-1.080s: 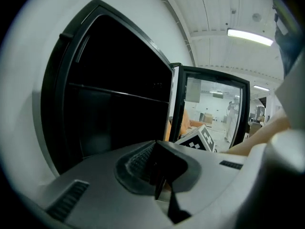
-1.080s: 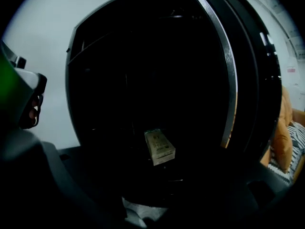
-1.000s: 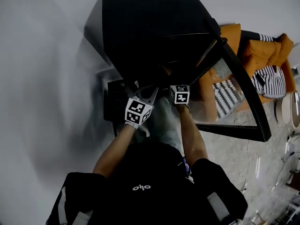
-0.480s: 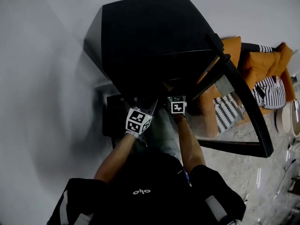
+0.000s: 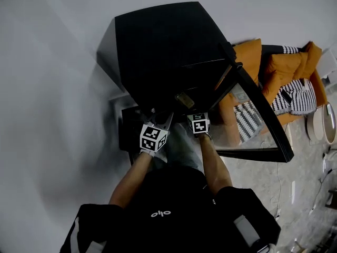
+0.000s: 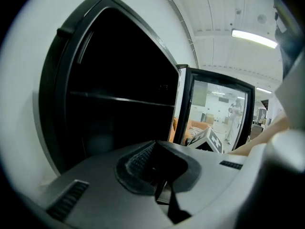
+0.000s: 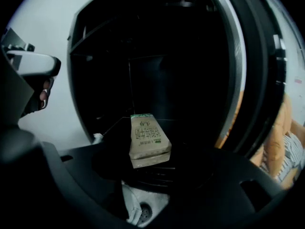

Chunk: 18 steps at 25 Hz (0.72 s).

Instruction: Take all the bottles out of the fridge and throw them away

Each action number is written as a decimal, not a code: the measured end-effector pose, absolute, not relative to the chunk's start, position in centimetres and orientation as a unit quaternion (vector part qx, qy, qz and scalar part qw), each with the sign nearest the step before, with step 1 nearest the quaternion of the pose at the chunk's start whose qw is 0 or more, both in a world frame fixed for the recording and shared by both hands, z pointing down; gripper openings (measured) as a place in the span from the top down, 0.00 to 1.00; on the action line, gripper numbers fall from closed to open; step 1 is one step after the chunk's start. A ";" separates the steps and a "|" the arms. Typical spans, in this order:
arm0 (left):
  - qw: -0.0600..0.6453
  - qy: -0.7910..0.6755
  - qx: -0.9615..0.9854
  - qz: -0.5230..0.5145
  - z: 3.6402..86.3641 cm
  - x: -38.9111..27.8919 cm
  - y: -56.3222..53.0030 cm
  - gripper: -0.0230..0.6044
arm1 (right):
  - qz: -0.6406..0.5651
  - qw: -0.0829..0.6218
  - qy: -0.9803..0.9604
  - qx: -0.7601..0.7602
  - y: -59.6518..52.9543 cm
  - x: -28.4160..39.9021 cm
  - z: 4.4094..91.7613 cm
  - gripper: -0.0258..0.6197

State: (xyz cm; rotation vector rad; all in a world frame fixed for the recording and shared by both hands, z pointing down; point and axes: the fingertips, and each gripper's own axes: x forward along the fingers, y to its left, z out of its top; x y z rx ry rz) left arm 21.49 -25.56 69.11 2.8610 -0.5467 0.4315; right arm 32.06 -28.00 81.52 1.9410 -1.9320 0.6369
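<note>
Pale grey wall and floor surround one black fridge [image 5: 163, 51] at 12 o'clock in the head view. Its glass door [image 5: 253, 125] stands open toward 3 o'clock, and one orange sofa [image 5: 279, 67] with striped cushions sits at 2 o'clock.

Writing: the person's black top [image 5: 168, 204] bears a small white mark reading roughly "olo". One beige carton [image 7: 149, 140] with a green top band carries dark print, too small to read.

Count: two grippers, each with one black-and-white marker cube.

Left gripper [image 6: 161, 173]: jaws together, nothing between them, facing one dark shelf [image 6: 119, 99].

Right gripper [image 7: 153, 178]: jaws apart, having just been closing. The carton stands between them at 12 o'clock, slightly tilted, at the dark fridge opening. A dark gap shows on each side of it, and no clamp is seen
</note>
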 end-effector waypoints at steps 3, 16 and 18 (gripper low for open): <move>0.114 -0.195 0.962 0.151 65.2 19.9 -23.7 0.95 | 0.238 0.182 -0.673 0.676 -24.6 31.0 78.2 0.54; 0.132 -0.249 0.950 0.133 50.3 11.8 -15.1 0.95 | 0.220 0.171 -0.684 0.674 -15.2 25.9 59.1 0.54; 0.131 -0.262 0.948 0.123 49.4 10.4 -14.3 0.95 | 0.211 0.170 -0.689 0.672 -14.4 25.1 57.9 0.54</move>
